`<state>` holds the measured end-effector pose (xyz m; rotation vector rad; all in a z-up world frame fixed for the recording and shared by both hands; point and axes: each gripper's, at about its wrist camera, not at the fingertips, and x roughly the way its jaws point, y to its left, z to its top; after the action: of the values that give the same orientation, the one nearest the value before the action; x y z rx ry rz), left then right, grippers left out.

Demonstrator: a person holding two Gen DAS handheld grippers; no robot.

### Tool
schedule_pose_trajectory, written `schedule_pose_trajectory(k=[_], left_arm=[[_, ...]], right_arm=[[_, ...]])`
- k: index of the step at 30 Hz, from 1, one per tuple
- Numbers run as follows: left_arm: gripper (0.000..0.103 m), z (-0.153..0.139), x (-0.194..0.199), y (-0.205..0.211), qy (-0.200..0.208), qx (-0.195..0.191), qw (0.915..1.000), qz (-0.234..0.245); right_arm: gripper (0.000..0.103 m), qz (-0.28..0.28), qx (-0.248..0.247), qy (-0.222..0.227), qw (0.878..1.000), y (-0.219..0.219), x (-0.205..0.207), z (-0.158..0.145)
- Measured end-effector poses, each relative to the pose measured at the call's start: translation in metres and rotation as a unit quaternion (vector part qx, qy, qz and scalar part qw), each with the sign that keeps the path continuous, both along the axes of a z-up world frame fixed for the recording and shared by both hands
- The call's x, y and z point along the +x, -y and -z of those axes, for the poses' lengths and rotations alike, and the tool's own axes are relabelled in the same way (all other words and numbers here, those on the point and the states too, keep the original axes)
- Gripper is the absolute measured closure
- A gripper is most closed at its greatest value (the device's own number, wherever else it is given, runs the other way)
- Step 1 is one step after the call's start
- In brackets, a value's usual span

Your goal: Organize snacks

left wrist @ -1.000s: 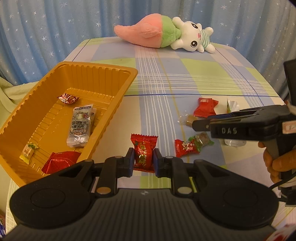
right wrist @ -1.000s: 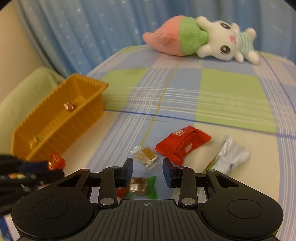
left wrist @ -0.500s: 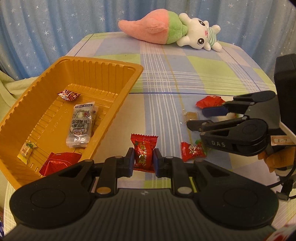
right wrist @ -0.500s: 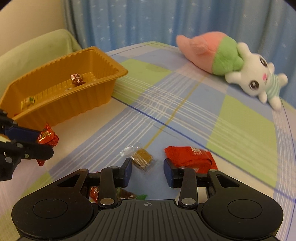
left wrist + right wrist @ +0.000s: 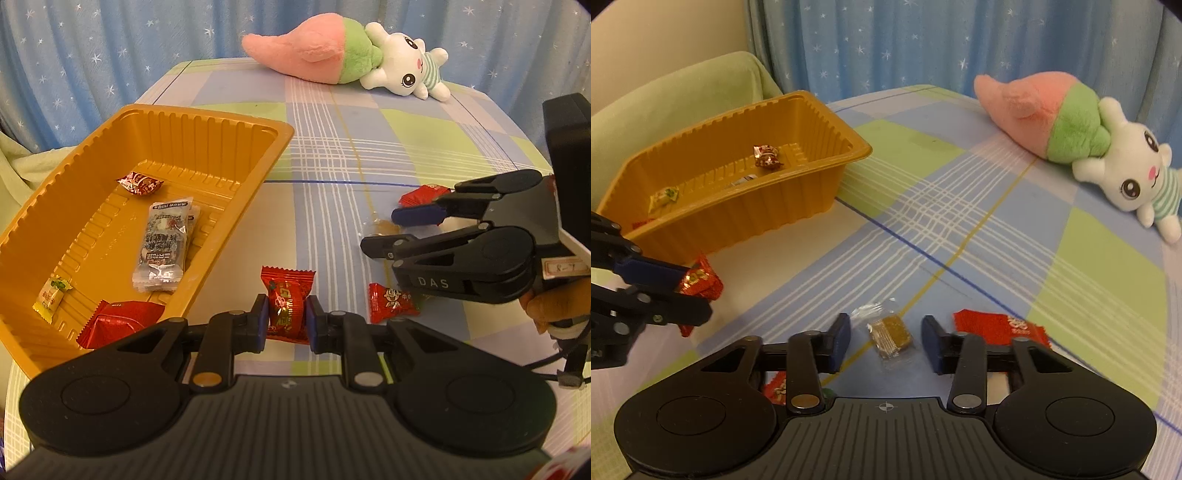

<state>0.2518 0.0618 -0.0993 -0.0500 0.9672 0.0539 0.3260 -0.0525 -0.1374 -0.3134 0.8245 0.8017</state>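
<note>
My left hand-held gripper [image 5: 286, 319] is clamped across the waist of a small red foil-wrapped candy [image 5: 287, 302], light and crinkly, with the orange ribbed plastic tray [image 5: 207, 122] just to its left. My right hand-held gripper [image 5: 885, 341] has just been closing, its jaws apart and not yet touching the small clear-wrapped brown candy [image 5: 889, 332] lying flat on the surface between them; it is slippery, so I would pinch its firm middle.

Warm, yellowish indoor light fills both views, bright enough to show colours clearly. Shadows are soft and short, falling just under the orange tray [image 5: 207, 122] and the wrappers. Glare glints off the clear packet [image 5: 162, 243] in the tray. Fisheye distortion bends the table edge [image 5: 517, 122] and curtain [image 5: 886, 40] toward 12 o'clock, with dark vignetting at the corners. Focus is sharp throughout.
</note>
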Motion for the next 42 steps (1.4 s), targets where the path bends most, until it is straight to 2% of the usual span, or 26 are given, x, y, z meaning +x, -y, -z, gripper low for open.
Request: schedule_pose_trajectory(k=[3,12,27,35,42], left_arm=[[0.084,-0.001,0.000,0.000,0.001,0.000,1.0000,0.001],[0.084,-0.006,-0.004,0.001,0.009,0.002,0.9999,0.005],[0.084,-0.034,-0.028,-0.001,0.043,-0.009,0.9990,0.008],[0.084,-0.053,-0.057,-0.022,0.055,-0.016,0.9984,0.002],[0.084,-0.068,-0.082,-0.057,0.063,-0.014,0.9979,-0.006]], right_arm=[[0.079,-0.006,0.000,-0.001,1.000,-0.001,-0.005,-0.001],[0.081,0.025,0.007,-0.019,0.999,0.004,-0.013,-0.007],[0.081,0.051,0.063,-0.016,0.997,0.016,-0.046,-0.059],[0.081,0.057,0.092,-0.038,0.993,0.007,-0.078,-0.081],[0.081,0.054,0.119,-0.064,0.989,-0.020,-0.104,-0.096]])
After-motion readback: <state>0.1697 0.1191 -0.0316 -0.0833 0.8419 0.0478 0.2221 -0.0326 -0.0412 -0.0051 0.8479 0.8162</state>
